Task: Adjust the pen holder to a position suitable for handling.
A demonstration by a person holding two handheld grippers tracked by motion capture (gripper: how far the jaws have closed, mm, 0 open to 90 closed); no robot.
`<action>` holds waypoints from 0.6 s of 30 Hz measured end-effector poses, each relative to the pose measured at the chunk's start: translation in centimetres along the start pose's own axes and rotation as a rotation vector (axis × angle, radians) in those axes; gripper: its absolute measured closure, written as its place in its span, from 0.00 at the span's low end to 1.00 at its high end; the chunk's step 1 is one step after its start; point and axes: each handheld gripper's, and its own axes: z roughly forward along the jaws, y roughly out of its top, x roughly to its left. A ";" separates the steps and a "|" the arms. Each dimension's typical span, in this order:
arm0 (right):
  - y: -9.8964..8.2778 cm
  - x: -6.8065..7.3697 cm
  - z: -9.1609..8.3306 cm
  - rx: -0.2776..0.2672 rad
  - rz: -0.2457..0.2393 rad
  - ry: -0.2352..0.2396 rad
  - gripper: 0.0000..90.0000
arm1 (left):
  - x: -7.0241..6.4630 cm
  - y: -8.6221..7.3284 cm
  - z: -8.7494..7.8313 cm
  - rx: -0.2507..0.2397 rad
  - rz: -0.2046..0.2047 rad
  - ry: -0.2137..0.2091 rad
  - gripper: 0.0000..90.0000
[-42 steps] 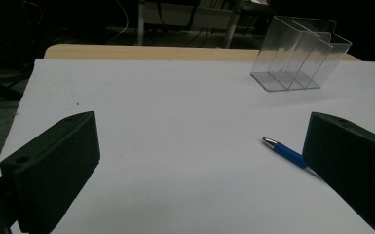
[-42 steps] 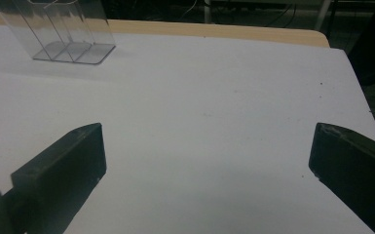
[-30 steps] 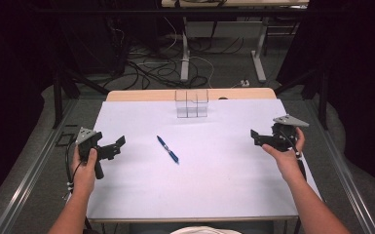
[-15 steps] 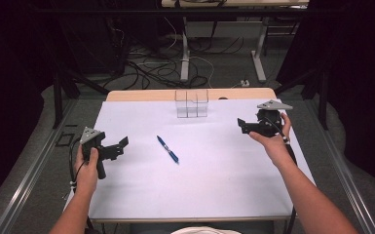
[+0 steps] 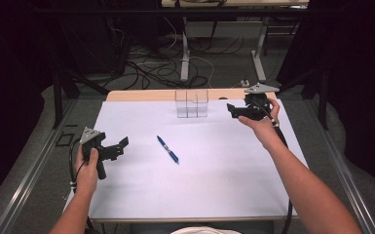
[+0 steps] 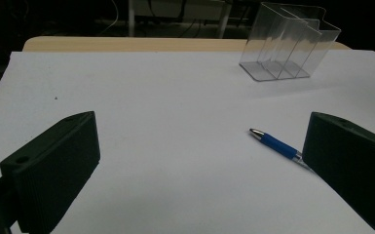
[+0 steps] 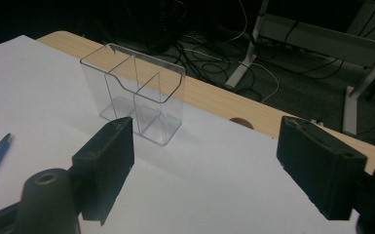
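Two open grippers over a white table, with a pen and a clear holder between them.

The left gripper [image 5: 118, 147] is held above the near left part of the white table [image 5: 224, 185], and its jaws stand wide apart with nothing between them. The blue pen [image 5: 168, 149] lies flat just to the right of these jaws, apart from them, its silver tip pointing away toward the far edge. The right gripper [image 5: 234, 110] hangs near the far right side, jaws also wide and empty. The clear plastic holder [image 5: 192, 103], with inner dividers, stands upright just ahead of these jaws, slightly to their left, not touching. No brand or writing can be read on the pen or holder.
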 end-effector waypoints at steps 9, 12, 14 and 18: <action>2.1 -0.4 1.9 0.029 -0.006 0.047 0.38 | 0.1 -0.1 0.1 0.008 -0.009 -0.003 0.00; 2.6 -0.4 2.5 0.044 -0.023 0.057 0.40 | 0.2 -0.1 0.1 0.008 -0.006 -0.002 0.00; 2.9 -0.3 2.9 0.050 -0.037 0.061 0.42 | 0.2 -0.1 0.1 0.009 -0.007 -0.001 0.00; 3.6 0.1 3.7 0.080 -0.052 0.065 0.41 | 0.2 -0.1 0.2 0.010 -0.009 -0.003 0.00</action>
